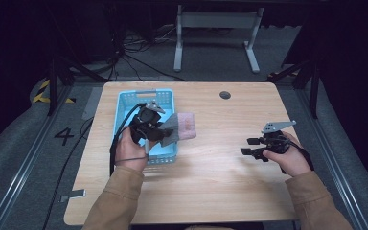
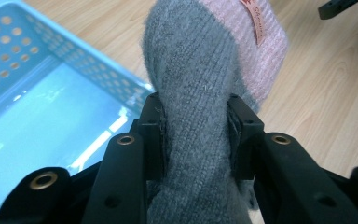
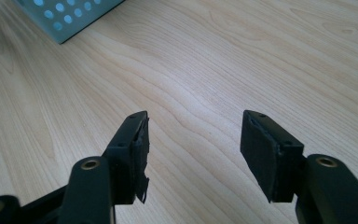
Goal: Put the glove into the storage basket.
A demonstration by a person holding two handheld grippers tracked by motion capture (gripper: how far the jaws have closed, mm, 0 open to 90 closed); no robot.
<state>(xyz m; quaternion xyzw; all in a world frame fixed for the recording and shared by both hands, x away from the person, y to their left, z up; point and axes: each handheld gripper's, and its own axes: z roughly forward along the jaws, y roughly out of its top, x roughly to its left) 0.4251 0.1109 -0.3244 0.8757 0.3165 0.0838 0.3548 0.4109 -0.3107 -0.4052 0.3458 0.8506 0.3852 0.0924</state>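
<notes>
- Reaching in from the bottom edge of the high view were two forearms in tan sleeves, each hand holding a gripper.
- At centre left, the left gripper [image 1: 165, 128] was clamped on a grey and pink sock [image 1: 182, 126]; in the left gripper view the jaws pinched the grey part [image 2: 193, 112] from both sides, and the pink end with a small label rose toward the top of the frame.
- The sock hung across the right rim of a light blue perforated basket [image 1: 124, 108], partly over the basket and partly over the tabletop; the basket floor seen in the left gripper view looked bare.
- At centre right, the right gripper [image 1: 247, 146] hovered over bare wood with its jaws spread wide and nothing between them [image 3: 193, 140].
- The wooden table [image 1: 220, 172] had a dark round grommet [image 1: 225, 95] near its far edge.
- Beyond it lay grey floor, loose cables at upper left, and white table legs [image 1: 215, 28] at top centre in a dark room.
</notes>
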